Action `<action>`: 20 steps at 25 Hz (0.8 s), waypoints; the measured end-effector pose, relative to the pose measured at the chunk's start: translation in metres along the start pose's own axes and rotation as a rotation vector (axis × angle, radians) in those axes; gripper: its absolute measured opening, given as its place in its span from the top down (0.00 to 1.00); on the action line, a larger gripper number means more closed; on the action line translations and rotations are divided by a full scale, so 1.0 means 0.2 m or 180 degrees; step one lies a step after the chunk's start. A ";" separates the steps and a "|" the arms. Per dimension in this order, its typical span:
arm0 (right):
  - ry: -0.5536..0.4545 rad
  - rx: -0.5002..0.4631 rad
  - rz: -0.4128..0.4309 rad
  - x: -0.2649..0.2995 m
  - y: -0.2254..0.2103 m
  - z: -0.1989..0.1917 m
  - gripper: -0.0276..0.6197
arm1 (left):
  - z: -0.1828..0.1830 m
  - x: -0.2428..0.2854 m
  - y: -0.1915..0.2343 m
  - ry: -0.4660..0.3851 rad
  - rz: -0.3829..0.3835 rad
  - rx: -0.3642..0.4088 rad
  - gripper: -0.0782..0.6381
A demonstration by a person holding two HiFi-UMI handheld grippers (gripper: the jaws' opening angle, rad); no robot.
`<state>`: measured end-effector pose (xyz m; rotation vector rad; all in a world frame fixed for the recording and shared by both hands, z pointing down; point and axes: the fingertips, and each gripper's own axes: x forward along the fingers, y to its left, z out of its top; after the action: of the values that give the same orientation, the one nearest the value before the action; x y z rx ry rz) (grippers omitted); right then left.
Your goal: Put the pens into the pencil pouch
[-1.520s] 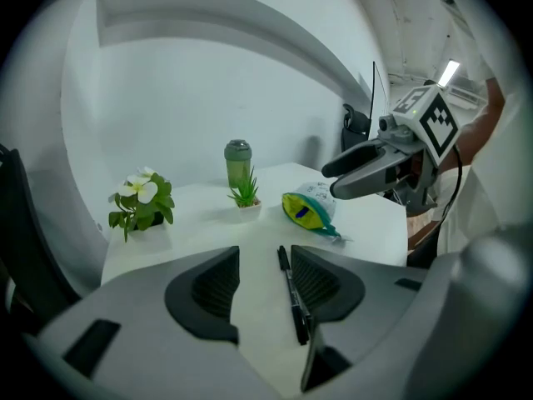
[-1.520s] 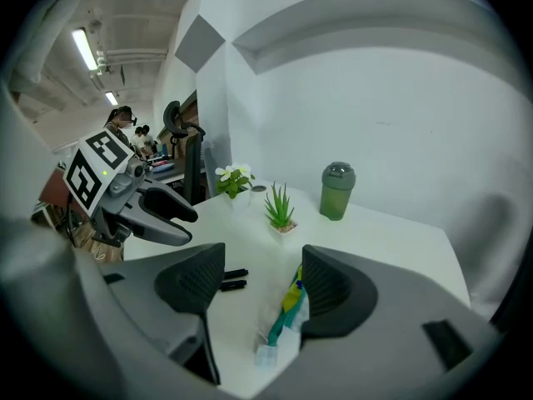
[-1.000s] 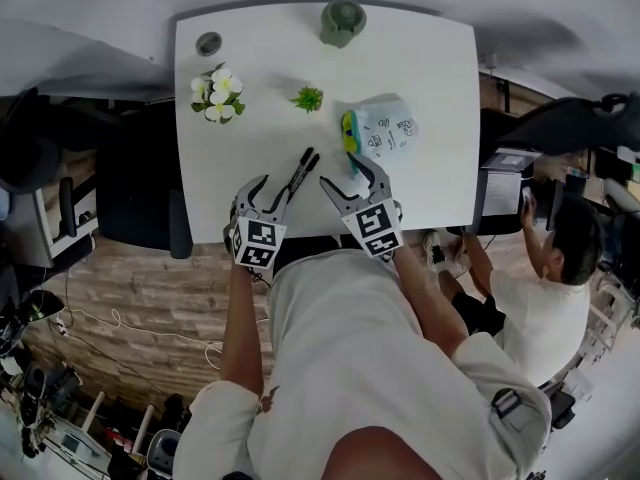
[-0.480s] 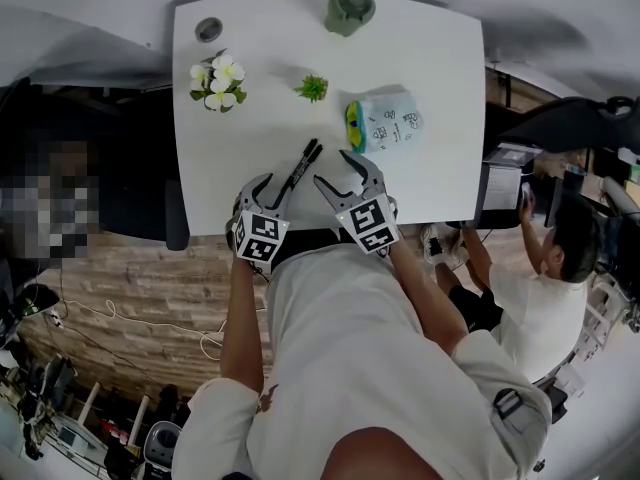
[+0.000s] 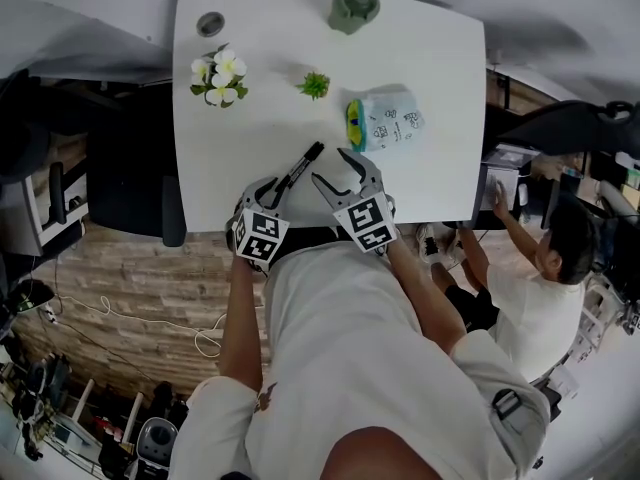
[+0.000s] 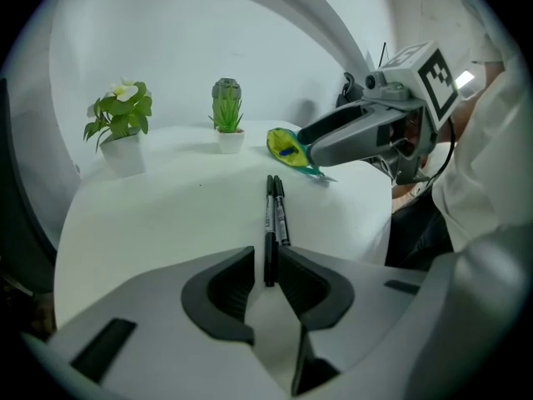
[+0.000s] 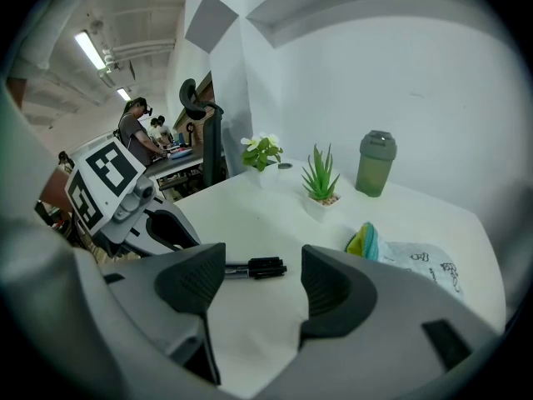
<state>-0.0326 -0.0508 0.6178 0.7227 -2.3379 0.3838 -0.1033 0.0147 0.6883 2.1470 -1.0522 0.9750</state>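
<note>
**A:** Head view first. Which step is this?

**B:** The pick-up, I'd say. Two black pens (image 5: 303, 160) lie side by side on the white table (image 5: 430, 68), towards its near edge. The left gripper (image 5: 268, 190) sits at their near end and the right gripper (image 5: 328, 164) is just beside them. The pencil pouch (image 5: 388, 126) lies beyond, apart from both.

**A:** And the left gripper view?

**B:** Its jaws are closing round one pen's near end. A sliver of gap remains, so there's no grip yet. The other pen lies right alongside, outside the jaws.

**A:** Right gripper view?

**B:** Jaws wide apart and empty, with the pen caps ahead and the pouch off to the right. The next move likely calls for finishing the pinch, lifting without dragging the neighbour, then carrying the pen to the pouch's mouth.
</note>
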 end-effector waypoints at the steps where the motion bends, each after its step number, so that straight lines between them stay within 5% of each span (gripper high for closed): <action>1: -0.0002 0.0000 -0.0004 0.00 0.00 0.00 0.51 | -0.01 -0.01 0.00 0.0010 0.0008 -0.0012 0.79; 8: -0.0019 0.0005 -0.0024 -0.01 -0.02 0.00 0.52 | -0.05 0.00 -0.03 0.0169 -0.0053 0.0103 0.74; 20: -0.0026 0.0039 -0.0064 -0.03 -0.06 0.00 0.52 | -0.06 -0.02 -0.02 0.0201 -0.0043 0.0045 0.82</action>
<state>-0.0216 -0.0576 0.6143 0.7545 -2.3360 0.3874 -0.1063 0.0272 0.6916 2.1177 -1.0023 1.0398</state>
